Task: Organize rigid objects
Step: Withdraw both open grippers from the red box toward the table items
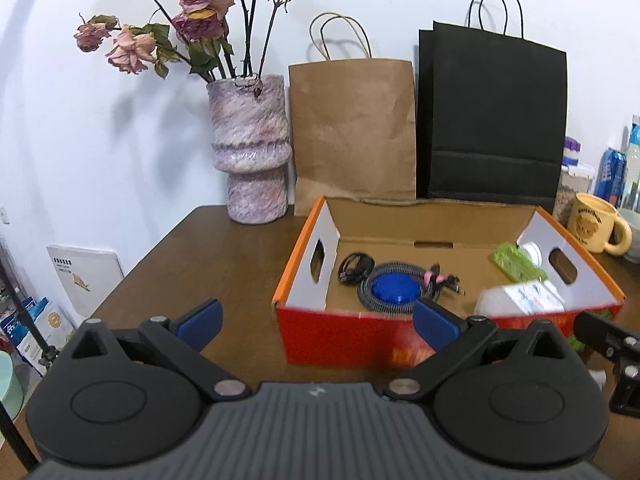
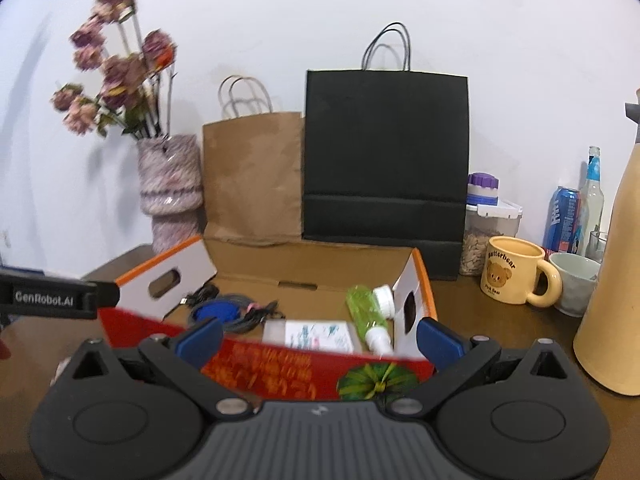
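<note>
1. Red-and-orange open cardboard box point(image 1: 344, 336) sits on the brown wooden table point(image 1: 208, 256), holding a green plastic bottle point(image 2: 366, 312) at its right end.
2. Left gripper point(image 1: 318, 322) and right gripper point(image 2: 320, 338) hover before the box, both spread apart, empty.

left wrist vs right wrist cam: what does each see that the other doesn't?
Left wrist only: white booklet leaning at the wall, left of the table.

Right wrist only: tall beige flask, pale bowl, seed jar in full.

Both: red cardboard box holding the blue disc, green bottle and white packet; vase, brown bag, black bag, yellow mug. Each gripper's fingers stand open.
</note>
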`<act>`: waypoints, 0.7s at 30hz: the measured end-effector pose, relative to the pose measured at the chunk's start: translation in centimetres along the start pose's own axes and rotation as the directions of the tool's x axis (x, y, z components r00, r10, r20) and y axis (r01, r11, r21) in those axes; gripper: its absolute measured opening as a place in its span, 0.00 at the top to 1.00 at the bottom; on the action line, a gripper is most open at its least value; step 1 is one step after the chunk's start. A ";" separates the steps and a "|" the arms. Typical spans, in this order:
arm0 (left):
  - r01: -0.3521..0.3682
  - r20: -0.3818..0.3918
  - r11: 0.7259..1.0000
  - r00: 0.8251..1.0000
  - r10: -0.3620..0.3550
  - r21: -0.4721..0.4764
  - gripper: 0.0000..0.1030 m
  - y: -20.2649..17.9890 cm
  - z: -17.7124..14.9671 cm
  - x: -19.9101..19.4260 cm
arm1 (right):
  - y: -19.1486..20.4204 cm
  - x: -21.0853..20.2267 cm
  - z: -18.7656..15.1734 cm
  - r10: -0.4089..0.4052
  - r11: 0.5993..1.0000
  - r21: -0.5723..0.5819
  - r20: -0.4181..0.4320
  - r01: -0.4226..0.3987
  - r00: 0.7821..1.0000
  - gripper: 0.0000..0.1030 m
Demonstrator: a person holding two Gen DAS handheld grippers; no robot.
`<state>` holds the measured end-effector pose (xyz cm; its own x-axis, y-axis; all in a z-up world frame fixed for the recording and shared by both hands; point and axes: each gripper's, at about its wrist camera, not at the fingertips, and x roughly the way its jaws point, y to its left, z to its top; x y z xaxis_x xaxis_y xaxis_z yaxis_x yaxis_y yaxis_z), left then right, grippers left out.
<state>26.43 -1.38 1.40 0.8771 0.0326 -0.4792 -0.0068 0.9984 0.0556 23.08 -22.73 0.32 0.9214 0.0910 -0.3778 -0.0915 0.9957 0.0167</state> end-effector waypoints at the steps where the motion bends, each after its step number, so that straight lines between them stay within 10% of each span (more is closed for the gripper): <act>1: 0.001 -0.005 1.000 1.000 -0.001 0.003 0.00 0.1 -0.3 -0.3 | 0.2 -0.4 -0.3 0.005 1.000 -0.005 -0.004 -0.005 1.000 0.00; 21: 0.055 -0.096 0.997 0.994 -0.049 0.059 0.00 3.3 -6.5 -5.5 | 4.4 -5.3 -5.1 0.088 0.991 -0.088 -0.135 -0.100 0.987 0.00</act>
<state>18.42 1.99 -1.46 0.8264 -0.0122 -0.5630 0.0697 0.9943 0.0808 15.85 -18.93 -2.30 0.8502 0.1746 -0.4966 -0.2160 0.9760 -0.0266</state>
